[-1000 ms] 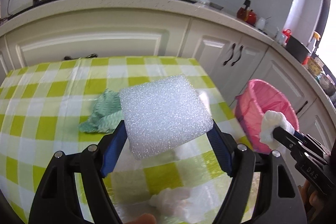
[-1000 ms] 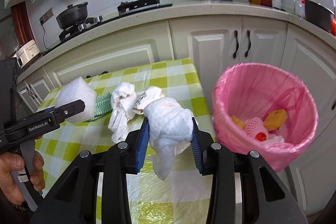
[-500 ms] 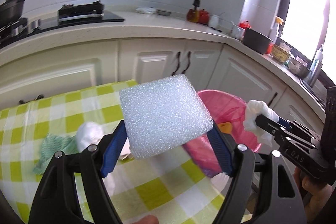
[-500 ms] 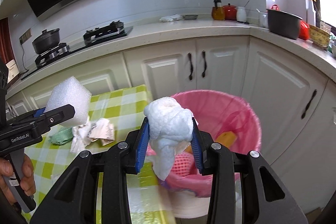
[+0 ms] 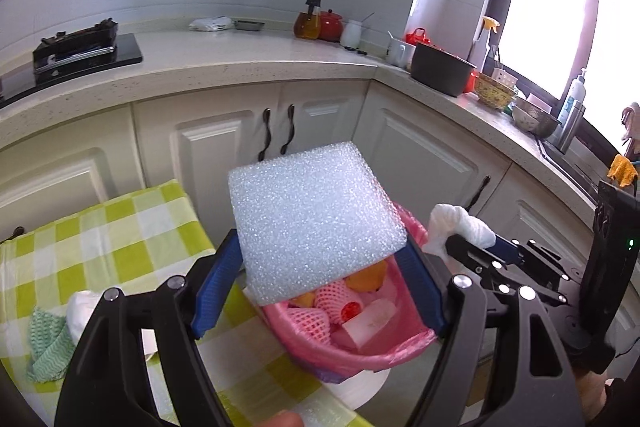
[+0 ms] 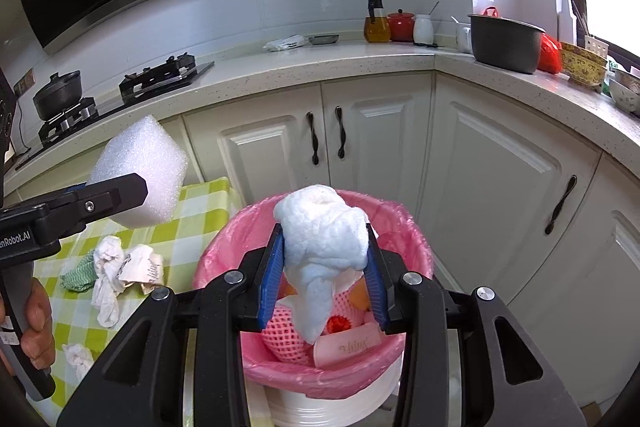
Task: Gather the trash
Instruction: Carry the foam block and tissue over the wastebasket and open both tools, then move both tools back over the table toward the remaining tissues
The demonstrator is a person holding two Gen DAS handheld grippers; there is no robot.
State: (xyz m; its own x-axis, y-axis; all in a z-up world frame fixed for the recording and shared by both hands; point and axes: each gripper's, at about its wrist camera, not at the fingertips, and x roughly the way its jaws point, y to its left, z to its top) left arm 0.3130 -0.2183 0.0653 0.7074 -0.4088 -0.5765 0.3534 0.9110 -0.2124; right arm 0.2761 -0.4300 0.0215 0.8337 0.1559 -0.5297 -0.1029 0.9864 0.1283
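My left gripper [image 5: 320,287] is shut on a white foam block [image 5: 312,219], held over the near rim of the pink-lined trash bin [image 5: 360,359]. That foam block [image 6: 140,175] also shows at the left of the right wrist view, above the table edge. My right gripper [image 6: 324,279] is shut on a crumpled white paper towel [image 6: 324,243], which hangs above the bin [image 6: 320,375]. The towel [image 5: 456,223] and the right gripper appear at the right of the left wrist view. Inside the bin lie pink foam netting, orange peel and paper.
A green-and-white checked table [image 6: 72,311] stands left of the bin, with crumpled papers [image 6: 124,267] and a green cloth [image 6: 78,277] on it. White cabinets [image 6: 360,147] and a counter with pots stand behind. A hand [image 6: 34,323] holds the left gripper's handle.
Both grippers have swung from over the table to the right and now stand above the bin, each still holding its piece of trash.
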